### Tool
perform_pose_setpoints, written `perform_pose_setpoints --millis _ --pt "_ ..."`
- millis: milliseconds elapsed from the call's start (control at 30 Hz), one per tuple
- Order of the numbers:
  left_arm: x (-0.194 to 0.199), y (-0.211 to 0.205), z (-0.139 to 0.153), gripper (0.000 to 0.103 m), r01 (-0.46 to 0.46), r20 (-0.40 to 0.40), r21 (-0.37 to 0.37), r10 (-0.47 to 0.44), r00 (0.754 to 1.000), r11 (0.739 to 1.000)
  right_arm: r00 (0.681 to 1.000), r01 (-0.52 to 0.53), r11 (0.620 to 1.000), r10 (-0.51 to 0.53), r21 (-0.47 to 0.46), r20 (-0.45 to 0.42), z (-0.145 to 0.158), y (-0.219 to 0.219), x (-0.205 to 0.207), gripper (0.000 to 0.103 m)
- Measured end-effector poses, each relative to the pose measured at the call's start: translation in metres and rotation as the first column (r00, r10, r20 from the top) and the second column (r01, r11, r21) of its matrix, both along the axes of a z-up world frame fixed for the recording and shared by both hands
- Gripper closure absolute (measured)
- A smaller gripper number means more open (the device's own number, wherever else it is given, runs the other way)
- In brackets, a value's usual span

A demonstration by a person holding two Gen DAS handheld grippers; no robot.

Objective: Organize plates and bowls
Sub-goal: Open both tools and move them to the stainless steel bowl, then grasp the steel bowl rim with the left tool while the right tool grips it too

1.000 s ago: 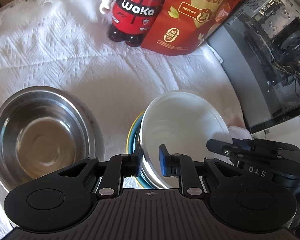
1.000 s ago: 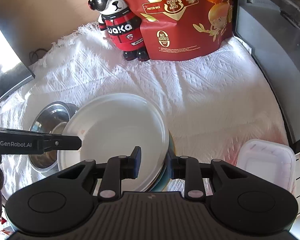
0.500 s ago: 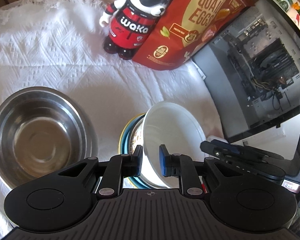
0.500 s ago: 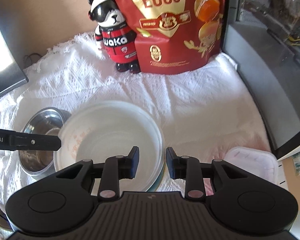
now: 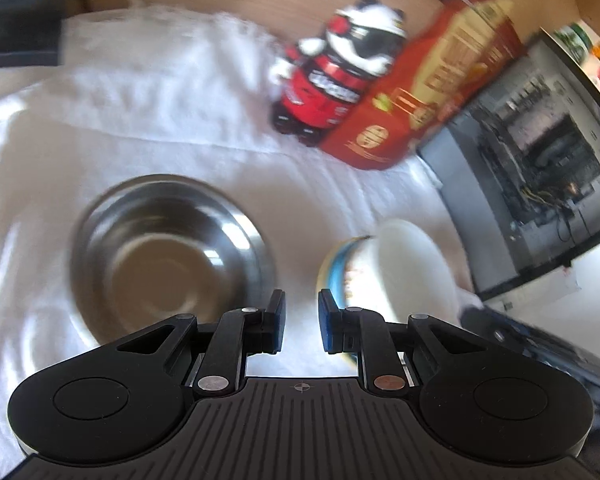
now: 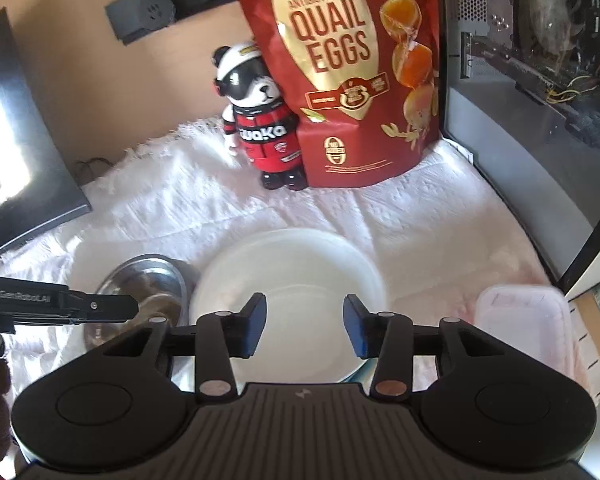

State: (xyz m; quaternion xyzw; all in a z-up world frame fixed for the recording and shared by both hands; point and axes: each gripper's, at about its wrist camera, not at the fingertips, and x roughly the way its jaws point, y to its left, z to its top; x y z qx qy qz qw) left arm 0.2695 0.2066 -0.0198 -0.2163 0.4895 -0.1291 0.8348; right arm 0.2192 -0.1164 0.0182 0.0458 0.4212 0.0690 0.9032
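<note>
A white bowl sits on a stack of plates with a blue and yellow rim on the white cloth. It also shows in the left wrist view. A steel bowl stands to its left and shows in the right wrist view. My left gripper is open and empty, over the cloth between the steel bowl and the stack. My right gripper is open and empty, pulled back above the white bowl's near rim.
A panda figure and a red quail-egg bag stand at the back. An open computer case lines the right side. A clear plastic box lies right of the stack. A dark monitor stands at the left.
My left gripper let go of the white bowl's rim and swung left towards the steel bowl. My right gripper opened wider and drew back and up from the bowl.
</note>
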Motion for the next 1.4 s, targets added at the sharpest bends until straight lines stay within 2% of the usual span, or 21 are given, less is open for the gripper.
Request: perform_pose_setpoints --millis 200,333,533,600,700,800,833,967,1100,1300,1400 --pt "-0.014 0.065 -0.012 0.084 -0.158 0.01 0.071 0.158 0.987 0.985 0.997 -0.062 0.994 0.066 0.085 -0.041 0.0 0.037 -0.027 0.06" --pt "-0.015 0.099 -0.025 0.084 -0.223 -0.018 0.077 0.225 0.974 0.972 0.989 -0.104 0.985 0.117 0.135 -0.094 -0.011 0.068 -0.038 0.06" --pt "0.001 0.113 -0.043 0.084 -0.194 -0.045 0.086 0.198 0.979 0.977 0.973 -0.096 0.978 0.131 0.184 -0.191 -0.052 0.108 -0.042 0.06" --pt "0.008 0.113 -0.048 0.084 -0.192 -0.048 0.106 0.198 0.979 0.976 0.975 -0.06 0.982 0.096 0.179 -0.199 -0.062 0.114 -0.038 0.06" --pt "0.02 0.111 -0.052 0.084 -0.183 -0.031 0.154 0.19 0.981 0.971 0.976 0.038 0.982 0.004 0.188 -0.218 -0.076 0.112 -0.026 0.052" --pt "0.031 0.109 -0.059 0.084 -0.162 -0.023 0.211 0.17 0.985 0.964 0.968 0.12 0.963 -0.059 0.241 -0.246 -0.087 0.108 -0.019 0.052" --pt "0.035 0.109 -0.061 0.079 -0.153 -0.022 0.22 0.162 0.987 0.963 0.966 0.132 0.956 -0.065 0.262 -0.25 -0.09 0.106 -0.017 0.052" --pt "0.053 0.106 -0.074 0.074 -0.115 -0.043 0.214 0.128 0.991 0.97 0.961 0.167 0.937 -0.086 0.307 -0.261 -0.099 0.111 -0.009 0.051" --pt "0.065 0.101 -0.089 0.07 -0.083 -0.085 0.207 0.103 0.991 0.975 0.951 0.21 0.933 -0.124 0.293 -0.284 -0.111 0.119 0.005 0.051" --pt "0.074 0.094 -0.104 0.071 -0.051 -0.123 0.197 0.076 0.989 0.979 0.948 0.209 0.932 -0.12 0.295 -0.294 -0.128 0.128 0.023 0.05" --pt "0.072 0.097 -0.11 0.072 -0.07 -0.139 0.166 0.093 0.986 0.984 0.95 0.178 0.94 -0.088 0.29 -0.299 -0.135 0.132 0.029 0.05"
